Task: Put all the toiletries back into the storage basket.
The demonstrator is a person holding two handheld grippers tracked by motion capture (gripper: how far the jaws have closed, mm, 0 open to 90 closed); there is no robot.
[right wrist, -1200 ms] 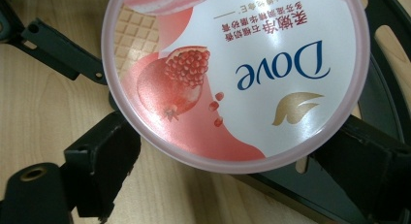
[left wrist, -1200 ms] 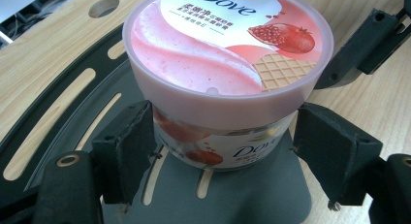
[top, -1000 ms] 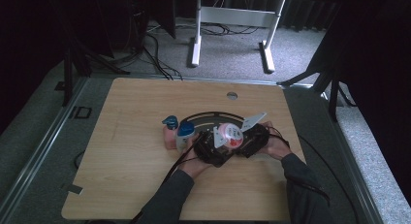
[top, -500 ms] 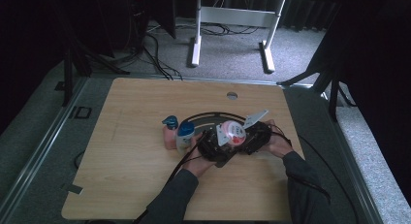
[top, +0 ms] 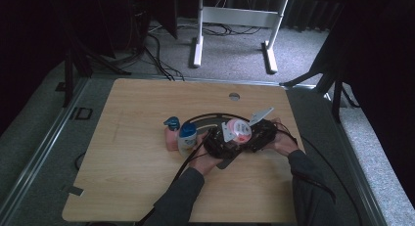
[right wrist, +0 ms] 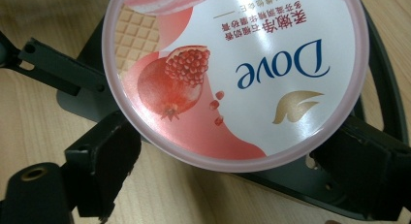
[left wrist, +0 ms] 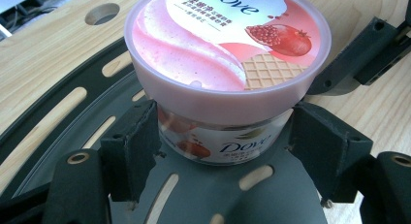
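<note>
At the centre of the high view, the jar (top: 238,130) sits on the dark plate (top: 210,123). The left gripper (left wrist: 223,151) clamps its body; the right gripper (right wrist: 232,180) flanks the lid, grip unclear. Hold the body firm, twisting only the lid.

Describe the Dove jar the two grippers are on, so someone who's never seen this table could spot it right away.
On the wooden table, look right of centre, where the left gripper and the right gripper meet over a dark slotted plate. Between their jaws sits the Dove jar, round and squat. Unlike the two upright blue-capped bottles to its left, it has a wide pink lid picturing a pomegranate.
</note>
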